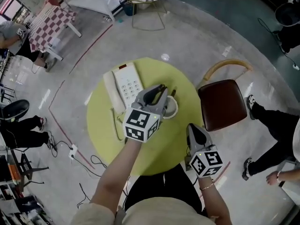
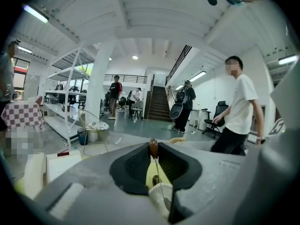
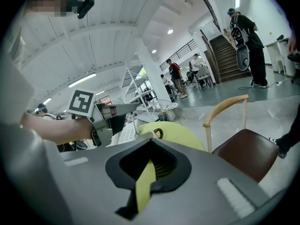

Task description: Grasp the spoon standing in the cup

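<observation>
Spoon (image 2: 153, 148) in the cup (image 2: 159, 198) is pinched tight at its top by the left gripper (image 2: 153, 143), so the grab looks done.

The left gripper (image 1: 161, 90) was held forward on an outstretched forearm (image 1: 117, 172), its jaws clamped on the spoon (image 2: 153, 148). The right gripper (image 1: 193, 129) was held nearer the body, its jaws seemingly pressed together.

An open-plan office hall with a polished concrete floor (image 1: 201, 36), staircase (image 2: 159, 106), shelving racks (image 2: 58, 108) and office chair (image 2: 219, 114).
</observation>
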A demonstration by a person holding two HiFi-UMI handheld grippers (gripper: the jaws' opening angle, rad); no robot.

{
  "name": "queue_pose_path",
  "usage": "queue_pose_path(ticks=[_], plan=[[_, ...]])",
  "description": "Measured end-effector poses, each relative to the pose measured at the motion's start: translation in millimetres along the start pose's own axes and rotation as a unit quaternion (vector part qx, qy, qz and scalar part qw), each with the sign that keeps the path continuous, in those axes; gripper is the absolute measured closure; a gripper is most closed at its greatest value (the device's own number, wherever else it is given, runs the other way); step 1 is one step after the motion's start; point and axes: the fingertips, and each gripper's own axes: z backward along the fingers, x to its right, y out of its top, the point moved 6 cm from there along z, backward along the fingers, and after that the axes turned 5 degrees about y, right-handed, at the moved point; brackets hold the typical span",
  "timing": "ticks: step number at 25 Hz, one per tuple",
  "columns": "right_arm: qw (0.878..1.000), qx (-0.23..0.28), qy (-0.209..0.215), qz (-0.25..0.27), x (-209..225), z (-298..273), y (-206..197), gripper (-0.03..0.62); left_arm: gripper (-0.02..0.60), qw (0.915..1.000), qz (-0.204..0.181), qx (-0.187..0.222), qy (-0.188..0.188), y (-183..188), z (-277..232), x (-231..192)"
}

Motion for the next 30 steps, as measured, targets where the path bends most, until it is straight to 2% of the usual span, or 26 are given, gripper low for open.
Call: queue_pose_path(ticks=[10, 20, 30], plan=[[1.0, 0.022, 0.0, 0.016, -12, 12, 6, 0.594, 0.526, 0.9995, 0.001, 0.031, -0.001, 19, 38, 9], [0.999, 0.035, 0.005, 0.038, -38, 26, 15, 0.594, 0.525, 0.9994, 0.013, 0.032, 0.009, 18, 81, 9], [0.998, 0.04, 0.009, 0.054, -53, 36, 12, 0.594, 0.526, 0.9996, 0.014, 0.021, 0.012, -2, 110, 18]])
